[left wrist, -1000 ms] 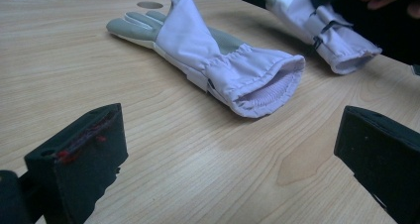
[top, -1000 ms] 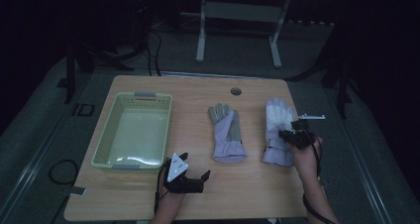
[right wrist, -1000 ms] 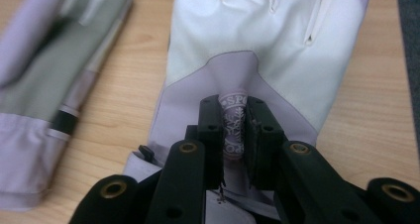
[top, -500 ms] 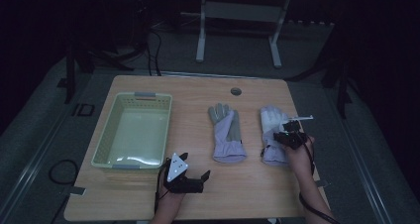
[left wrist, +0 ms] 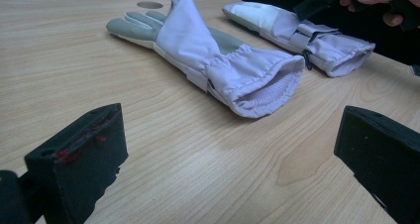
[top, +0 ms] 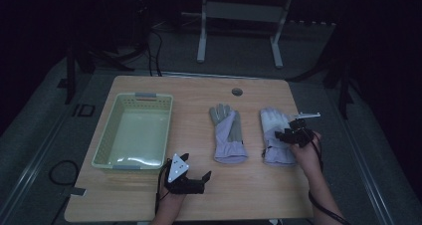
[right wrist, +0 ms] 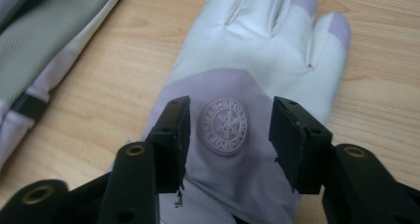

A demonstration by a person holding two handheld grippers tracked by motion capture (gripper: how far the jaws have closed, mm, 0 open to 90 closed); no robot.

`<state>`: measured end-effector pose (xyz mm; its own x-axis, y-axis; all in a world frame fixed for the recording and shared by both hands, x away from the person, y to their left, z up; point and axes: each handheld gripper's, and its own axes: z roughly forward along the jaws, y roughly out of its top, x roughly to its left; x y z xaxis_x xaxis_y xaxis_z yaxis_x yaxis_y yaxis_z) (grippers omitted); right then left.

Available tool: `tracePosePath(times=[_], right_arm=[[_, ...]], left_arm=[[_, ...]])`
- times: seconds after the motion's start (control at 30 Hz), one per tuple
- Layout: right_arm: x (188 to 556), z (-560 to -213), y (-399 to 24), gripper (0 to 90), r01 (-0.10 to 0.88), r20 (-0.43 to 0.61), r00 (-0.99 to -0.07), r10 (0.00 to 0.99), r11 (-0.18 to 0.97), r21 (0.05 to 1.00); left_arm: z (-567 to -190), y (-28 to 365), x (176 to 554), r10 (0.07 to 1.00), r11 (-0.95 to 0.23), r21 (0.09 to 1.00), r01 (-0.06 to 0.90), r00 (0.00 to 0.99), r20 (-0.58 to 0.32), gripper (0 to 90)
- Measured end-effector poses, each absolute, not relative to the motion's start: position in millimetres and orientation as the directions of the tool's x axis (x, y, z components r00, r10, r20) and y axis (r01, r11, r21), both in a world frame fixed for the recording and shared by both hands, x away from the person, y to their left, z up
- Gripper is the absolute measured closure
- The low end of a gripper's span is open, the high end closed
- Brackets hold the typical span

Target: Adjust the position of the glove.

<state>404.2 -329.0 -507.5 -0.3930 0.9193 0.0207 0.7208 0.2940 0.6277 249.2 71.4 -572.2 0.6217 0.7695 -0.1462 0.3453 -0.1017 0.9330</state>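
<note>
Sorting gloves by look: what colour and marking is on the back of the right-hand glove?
Pale lilac and white glove with a round embossed snowflake badge; clearest in the right gripper view.

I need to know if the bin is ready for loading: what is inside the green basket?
The green basket holds nothing on its visible pale floor. Its near wall hides a thin strip of floor.

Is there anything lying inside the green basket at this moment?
No: in the high view the basket shows a bare pale floor, while both gloves lie on the table to its right.
</note>
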Motion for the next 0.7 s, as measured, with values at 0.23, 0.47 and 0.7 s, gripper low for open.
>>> tracePosePath(times=[0.23,0.47,0.7], right_arm=[[405,-523,-335,51.5,0.733,0.038,-0.416,0.908,0.31,0.605],[408,-533,-338,60.7,0.743,0.072,-0.437,0.896,0.315,0.591],[407,-532,-335,72.5,0.755,0.095,-0.43,0.898,0.3,0.583]], left_arm=[[-572,71,249,0.772,-0.109,0.933,0.343,0.62,-0.138,0.0],[-572,70,249,0.773,-0.11,0.934,0.34,0.62,-0.135,0.0],[-572,71,249,0.773,-0.107,0.933,0.343,0.619,-0.14,0.0]])
